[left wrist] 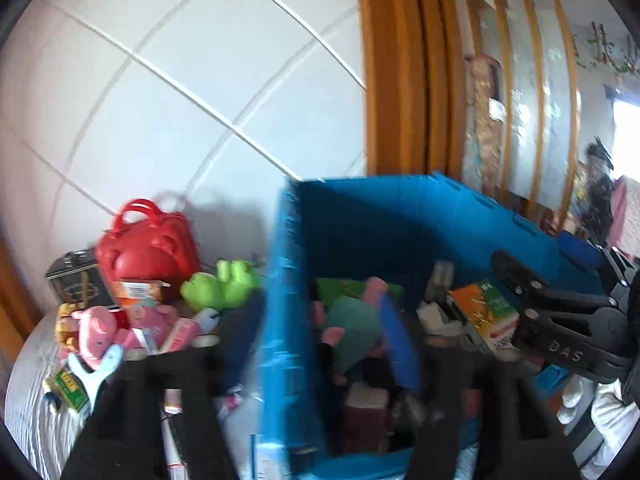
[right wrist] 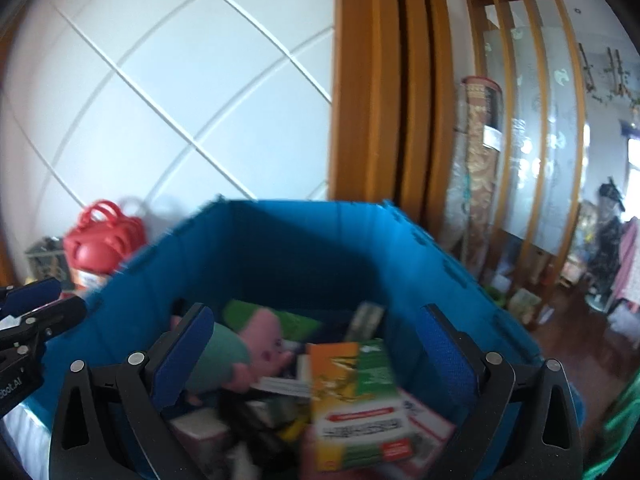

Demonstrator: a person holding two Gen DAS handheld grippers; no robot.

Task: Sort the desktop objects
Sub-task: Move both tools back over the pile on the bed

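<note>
A blue folding bin (left wrist: 400, 208) (right wrist: 280, 240) holds a pink pig plush in teal (right wrist: 240, 344) (left wrist: 352, 320), an orange and green box (right wrist: 352, 392) (left wrist: 484, 312) and other small packs. My left gripper (left wrist: 304, 368) is open and blurred, its black fingers astride the bin's near left wall with nothing pressed between them. My right gripper (right wrist: 320, 352) (left wrist: 536, 264) is open wide above the bin's contents, blue pads (right wrist: 192, 352) apart and empty. The left gripper (right wrist: 60, 300) shows at the right wrist view's left edge.
Left of the bin, on a white cloth (left wrist: 32, 420), lie a red handbag-shaped case (left wrist: 148, 252) (right wrist: 104, 236), a green frog toy (left wrist: 220, 284), a pink pig plush (left wrist: 100, 332), a dark tin (left wrist: 76, 280) and small boxes. White tiled wall behind; wooden door frame (left wrist: 400, 80) at right.
</note>
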